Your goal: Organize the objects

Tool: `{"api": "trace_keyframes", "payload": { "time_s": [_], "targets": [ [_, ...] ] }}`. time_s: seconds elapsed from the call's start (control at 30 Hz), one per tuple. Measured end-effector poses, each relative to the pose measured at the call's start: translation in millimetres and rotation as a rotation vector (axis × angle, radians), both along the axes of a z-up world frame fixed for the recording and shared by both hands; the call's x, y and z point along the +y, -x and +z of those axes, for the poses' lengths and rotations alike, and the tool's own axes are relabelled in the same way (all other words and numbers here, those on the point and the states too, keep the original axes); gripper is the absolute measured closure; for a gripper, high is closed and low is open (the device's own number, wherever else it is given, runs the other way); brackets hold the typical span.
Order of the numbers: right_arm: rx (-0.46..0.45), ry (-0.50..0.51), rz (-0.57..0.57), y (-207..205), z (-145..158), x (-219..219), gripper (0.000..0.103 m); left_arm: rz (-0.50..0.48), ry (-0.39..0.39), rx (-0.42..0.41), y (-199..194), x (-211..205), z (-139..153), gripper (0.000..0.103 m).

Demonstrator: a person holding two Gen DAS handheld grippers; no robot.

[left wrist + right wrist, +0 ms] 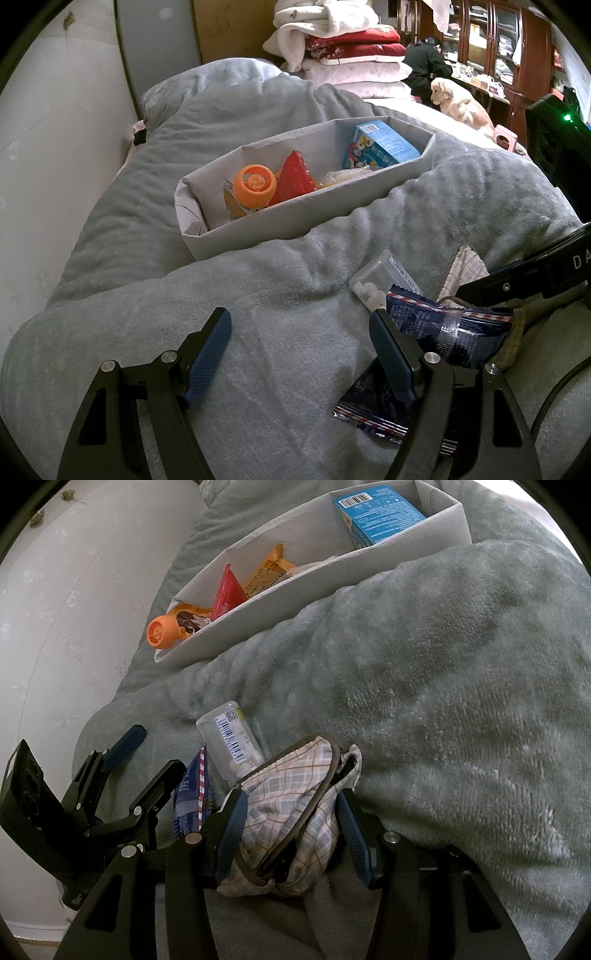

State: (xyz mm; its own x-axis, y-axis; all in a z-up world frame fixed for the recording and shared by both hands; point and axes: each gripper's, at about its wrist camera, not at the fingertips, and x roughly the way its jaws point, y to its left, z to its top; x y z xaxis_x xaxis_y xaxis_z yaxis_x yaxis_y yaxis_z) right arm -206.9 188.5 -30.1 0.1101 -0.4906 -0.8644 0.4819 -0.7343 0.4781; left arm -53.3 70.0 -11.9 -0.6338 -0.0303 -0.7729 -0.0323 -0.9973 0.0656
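Note:
In the right wrist view my right gripper [290,823] is shut on a bunched plaid fabric pouch [288,805] lying on the grey-green blanket [443,701]. Just beyond the pouch lie a clear plastic mint container [229,738] and blue snack packets [192,794]. My left gripper [299,332] stands open over bare blanket with nothing between its fingers. Its right finger [388,350] rests over the blue snack packets [436,325]. Further back, a grey fabric bin [295,210] holds an orange-capped pouch [255,184], a red packet [295,177] and a blue box [380,144].
A pale wall [55,166] runs along the left of the bed. Folded quilts and pillows [340,48] are stacked at the far end. Beyond them a dog [454,103] sits beside a person [424,62] at a cluttered desk, near a pink stool [506,134].

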Motion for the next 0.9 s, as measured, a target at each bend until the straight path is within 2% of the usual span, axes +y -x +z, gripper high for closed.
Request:
{"api": "trace_keyframes", "payload": {
  "time_s": [0.43, 0.57, 0.7, 0.77, 0.83, 0.87, 0.9],
  "targets": [
    [0.007, -0.009, 0.005, 1, -1, 3, 0.054, 0.0, 0.001, -0.004, 0, 1, -1, 0.027],
    [0.093, -0.093, 0.031, -8, 4, -6, 0.054, -0.001, 0.002, -0.006, -1, 2, -2, 0.027],
    [0.348, -0.286, 0.073, -30, 21, -22, 0.037, 0.0, 0.002, -0.006, 0, 2, -2, 0.027],
    [0.485, -0.402, 0.069, -39, 28, -29, 0.037, 0.003, 0.002, -0.007, -1, 2, -3, 0.027],
    [0.624, -0.597, 0.033, -45, 27, -34, 0.037, 0.004, 0.0, -0.009, 0, 2, -3, 0.027],
    [0.662, -0.7, 0.02, -43, 21, -39, 0.037, 0.004, 0.001, -0.01, -1, 2, -4, 0.027],
    [0.662, -0.75, 0.026, -42, 14, -41, 0.037, 0.003, 0.003, -0.012, -1, 2, -4, 0.027]
  ]
}}
